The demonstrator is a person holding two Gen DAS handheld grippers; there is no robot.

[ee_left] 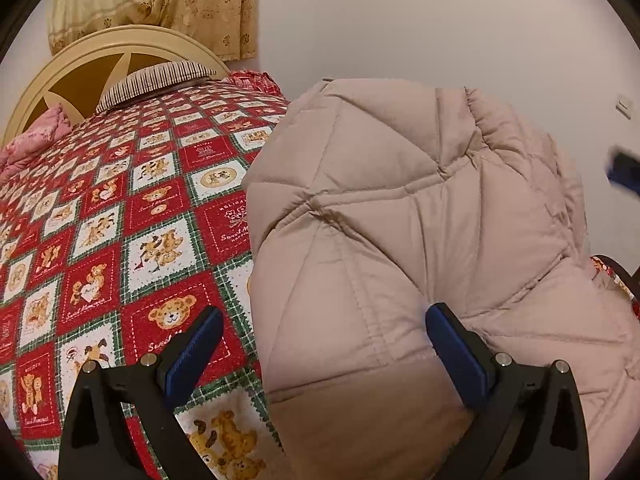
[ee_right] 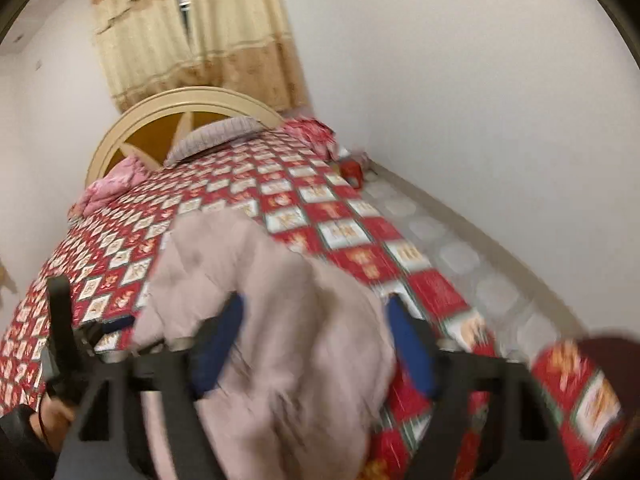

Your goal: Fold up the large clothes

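A large beige quilted puffer coat (ee_left: 400,220) lies bunched on a bed with a red teddy-bear quilt (ee_left: 120,220). My left gripper (ee_left: 324,320) is open, its blue-padded fingers (ee_left: 456,352) wide apart; the right finger touches the coat's edge, the left hangs over the quilt. In the blurred right wrist view, the coat (ee_right: 264,308) lies between the spread blue fingers of my right gripper (ee_right: 316,320), which is open above it. The right gripper's tip also shows at the far right of the left wrist view (ee_left: 624,172).
A cream headboard (ee_left: 100,64) and striped pillow (ee_left: 156,80) stand at the bed's far end, with pink bedding (ee_left: 36,140) at the left. Curtains (ee_right: 192,40) hang behind. A tiled floor strip (ee_right: 460,248) runs between bed and white wall.
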